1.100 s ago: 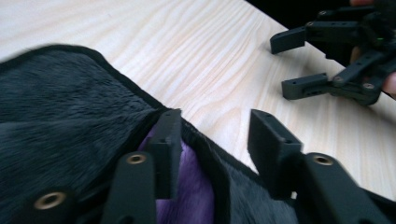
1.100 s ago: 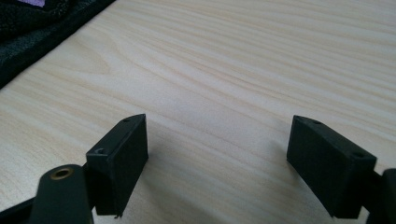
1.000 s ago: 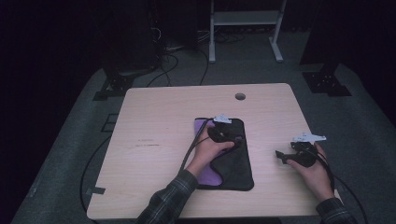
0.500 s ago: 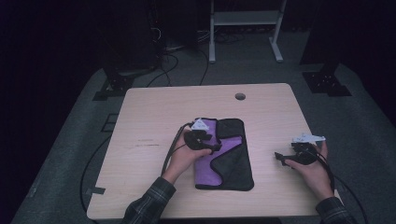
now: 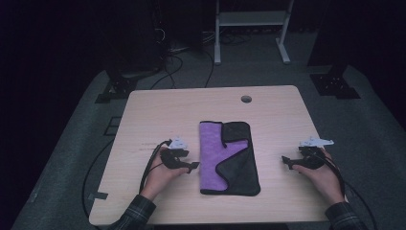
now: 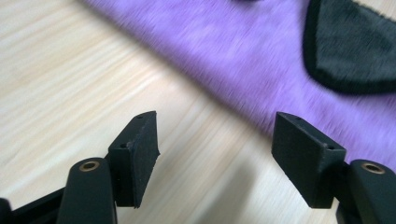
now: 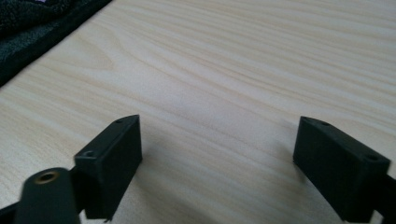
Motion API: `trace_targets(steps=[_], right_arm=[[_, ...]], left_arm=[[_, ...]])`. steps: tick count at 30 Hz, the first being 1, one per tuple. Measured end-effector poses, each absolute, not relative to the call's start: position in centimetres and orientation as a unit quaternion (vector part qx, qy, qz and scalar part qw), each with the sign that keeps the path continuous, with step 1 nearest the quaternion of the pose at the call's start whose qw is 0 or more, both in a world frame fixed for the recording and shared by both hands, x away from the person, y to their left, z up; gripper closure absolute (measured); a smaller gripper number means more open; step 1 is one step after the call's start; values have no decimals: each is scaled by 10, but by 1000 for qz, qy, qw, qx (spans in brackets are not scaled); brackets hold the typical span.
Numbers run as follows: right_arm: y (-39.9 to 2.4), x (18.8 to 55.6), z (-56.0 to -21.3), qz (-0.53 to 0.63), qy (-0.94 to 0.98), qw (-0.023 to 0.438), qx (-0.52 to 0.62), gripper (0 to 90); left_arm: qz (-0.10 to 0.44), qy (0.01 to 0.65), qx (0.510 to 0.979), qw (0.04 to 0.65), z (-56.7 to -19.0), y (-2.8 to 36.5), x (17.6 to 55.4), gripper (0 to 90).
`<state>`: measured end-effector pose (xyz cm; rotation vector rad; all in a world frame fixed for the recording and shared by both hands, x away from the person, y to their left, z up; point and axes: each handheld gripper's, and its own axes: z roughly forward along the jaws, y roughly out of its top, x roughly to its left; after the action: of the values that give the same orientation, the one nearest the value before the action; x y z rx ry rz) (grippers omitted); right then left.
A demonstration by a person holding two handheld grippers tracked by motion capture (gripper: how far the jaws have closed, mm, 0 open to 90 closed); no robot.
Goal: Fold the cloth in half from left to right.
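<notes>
The left gripper (image 5: pixel 193 166) has drawn back off the cloth (image 5: pixel 230 158) since a second ago and now sits just beside its left edge, jaws having just been opening, wide apart with only bare table (image 5: pixel 158 115) between them (the purple face lies past the tips). That suggests the fold is released and this step done. The cloth lies flat mid-table, purple left, black right. To its right, well apart, the right gripper (image 5: pixel 286 161) rests low, jaws wide and empty, pointing toward the cloth.
</notes>
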<state>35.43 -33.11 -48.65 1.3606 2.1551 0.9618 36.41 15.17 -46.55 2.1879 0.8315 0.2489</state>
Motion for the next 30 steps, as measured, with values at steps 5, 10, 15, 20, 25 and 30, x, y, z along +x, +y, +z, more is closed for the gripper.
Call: trace_targets(steps=[5, 10, 15, 20, 25, 30], right_arm=[[-331, 354, -486, 350, 772, 212, 487, 244], [-333, 354, -485, 355, 768, 217, 486, 379], [-333, 352, -485, 363, 769, 217, 479, 513], [-334, 352, -483, 371, 770, 210, 475, 600], [-330, 355, -473, 378, 772, 202, 469, 651], [-322, 360, -462, 394, 778, 192, 450, 682]], left_arm=[[110, 327, 861, 374, -471, 171, 359, 280], [124, 328, 861, 369, -475, 186, 359, 269], [140, 320, 860, 373, -479, 197, 357, 216], [144, 312, 862, 372, -482, 200, 358, 115], [139, 310, 868, 363, -483, 198, 358, 19], [136, 306, 871, 359, -483, 198, 358, 0]])
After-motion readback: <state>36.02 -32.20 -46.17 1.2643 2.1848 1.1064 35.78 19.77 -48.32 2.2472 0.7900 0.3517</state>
